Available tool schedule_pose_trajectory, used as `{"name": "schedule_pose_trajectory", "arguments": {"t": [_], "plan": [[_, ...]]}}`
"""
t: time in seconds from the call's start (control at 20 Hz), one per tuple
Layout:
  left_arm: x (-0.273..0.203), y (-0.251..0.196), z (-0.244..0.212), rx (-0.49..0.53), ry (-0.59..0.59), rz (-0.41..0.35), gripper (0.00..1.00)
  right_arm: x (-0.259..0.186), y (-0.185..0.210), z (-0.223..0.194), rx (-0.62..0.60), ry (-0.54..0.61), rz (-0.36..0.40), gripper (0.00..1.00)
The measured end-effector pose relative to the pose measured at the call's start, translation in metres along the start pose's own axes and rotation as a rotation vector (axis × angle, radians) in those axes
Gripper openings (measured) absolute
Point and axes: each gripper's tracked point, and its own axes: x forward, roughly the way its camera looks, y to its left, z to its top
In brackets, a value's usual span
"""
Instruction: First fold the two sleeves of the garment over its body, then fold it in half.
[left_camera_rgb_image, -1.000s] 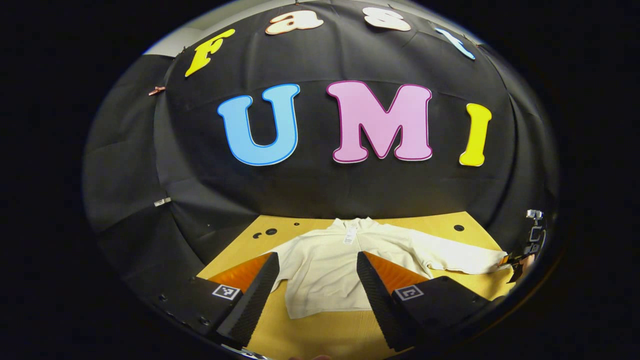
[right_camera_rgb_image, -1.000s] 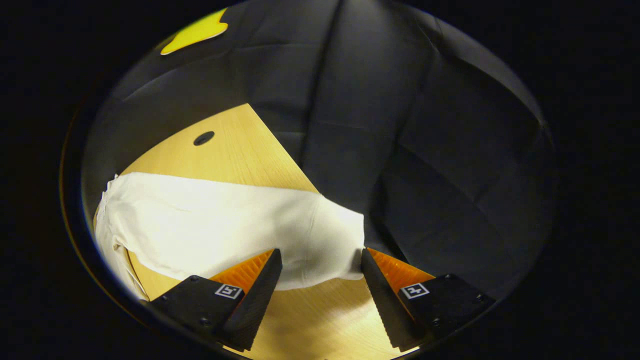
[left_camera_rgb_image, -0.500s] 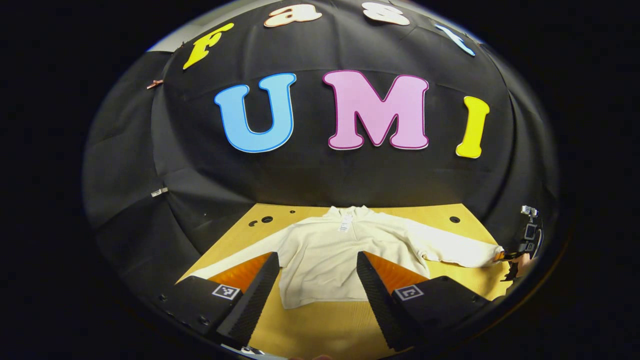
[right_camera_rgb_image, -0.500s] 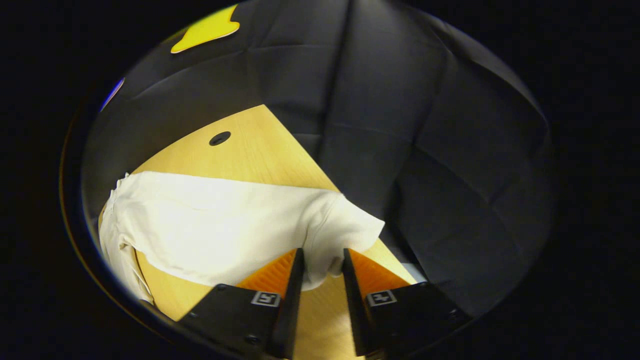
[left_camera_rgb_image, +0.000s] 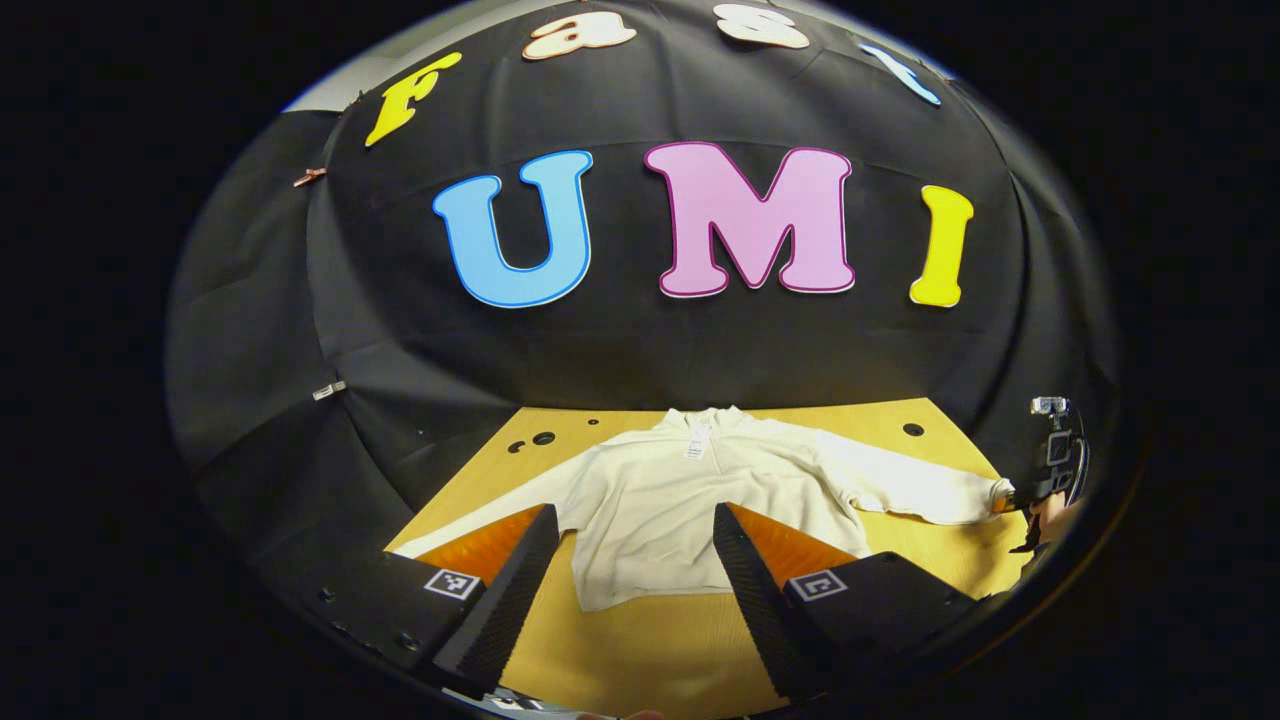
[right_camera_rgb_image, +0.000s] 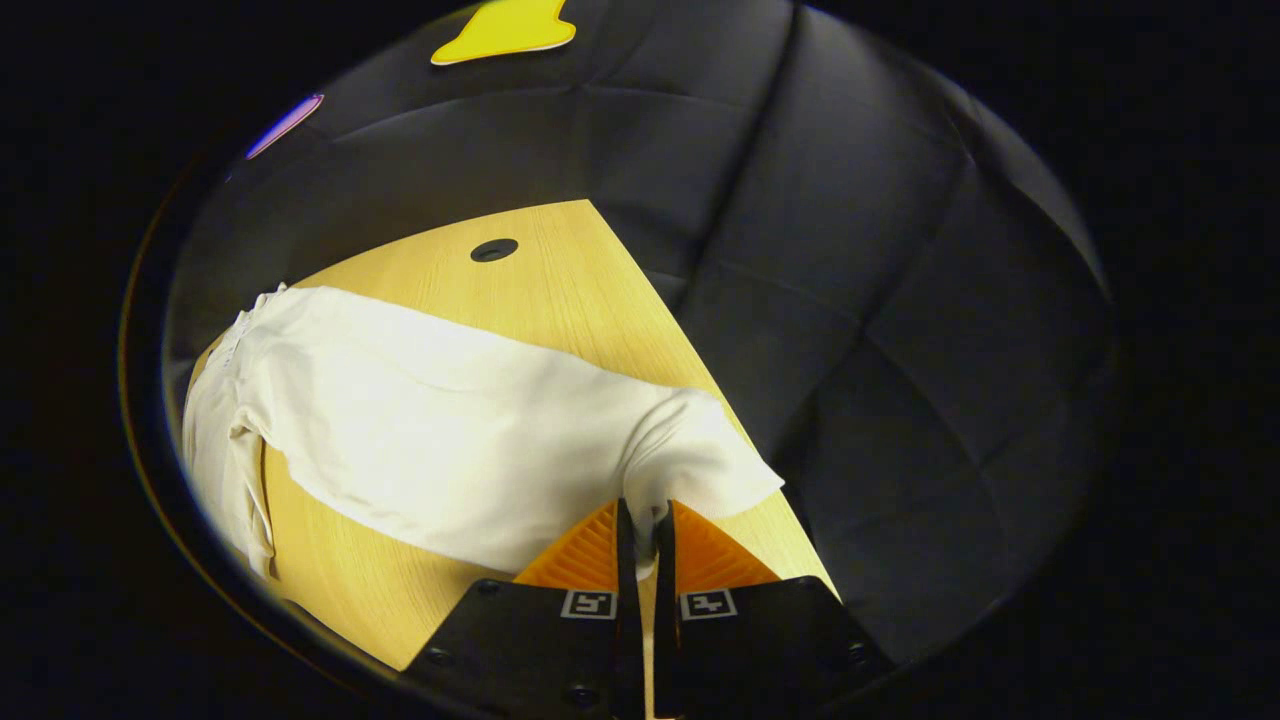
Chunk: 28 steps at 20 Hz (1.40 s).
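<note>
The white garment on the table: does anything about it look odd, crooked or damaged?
Nothing looks damaged. The garment lies flat on the table, both sleeves spread out. The only bunching is at the cuff, pinched between the fingers of the right gripper. The left gripper is open above the hem.

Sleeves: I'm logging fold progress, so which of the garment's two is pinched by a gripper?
The sleeve at the right gripper, its cuff clamped between the fingers. The other sleeve lies flat, untouched; the left gripper hovers open.

Left hand-held gripper (left_camera_rgb_image: 635, 560) spread wide, right hand-held gripper (right_camera_rgb_image: 641, 530) pinched
</note>
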Motion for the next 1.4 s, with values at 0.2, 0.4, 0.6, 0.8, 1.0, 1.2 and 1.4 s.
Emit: {"name": "schedule_pose_trajectory", "arguments": {"t": [0.2,0.4,0.6,0.8,1.0,1.2,1.4], "plan": [[0.001,0.004,-0.002,-0.012,0.000,-0.013,0.96,-0.030,0.010,0.030,0.023,-0.072,0.039,0.08],[0.003,0.009,0.004,-0.003,-0.031,-0.040,0.96,-0.060,0.031,0.077,0.019,-0.160,0.071,0.08],[0.001,0.024,0.009,0.005,-0.060,-0.050,0.96,-0.102,0.070,0.122,-0.019,-0.240,0.118,0.08],[0.003,0.049,0.000,-0.029,-0.051,-0.036,0.96,-0.132,0.116,0.159,-0.066,-0.309,0.174,0.08],[0.003,0.078,-0.010,-0.069,-0.038,-0.001,0.96,-0.149,0.184,0.188,-0.132,-0.358,0.244,0.08],[-0.001,0.107,-0.019,-0.101,-0.034,0.047,0.96,-0.156,0.265,0.194,-0.149,-0.347,0.343,0.08],[-0.002,0.134,-0.027,-0.128,-0.017,0.103,0.96,-0.166,0.350,0.195,-0.234,-0.356,0.432,0.08]]}}
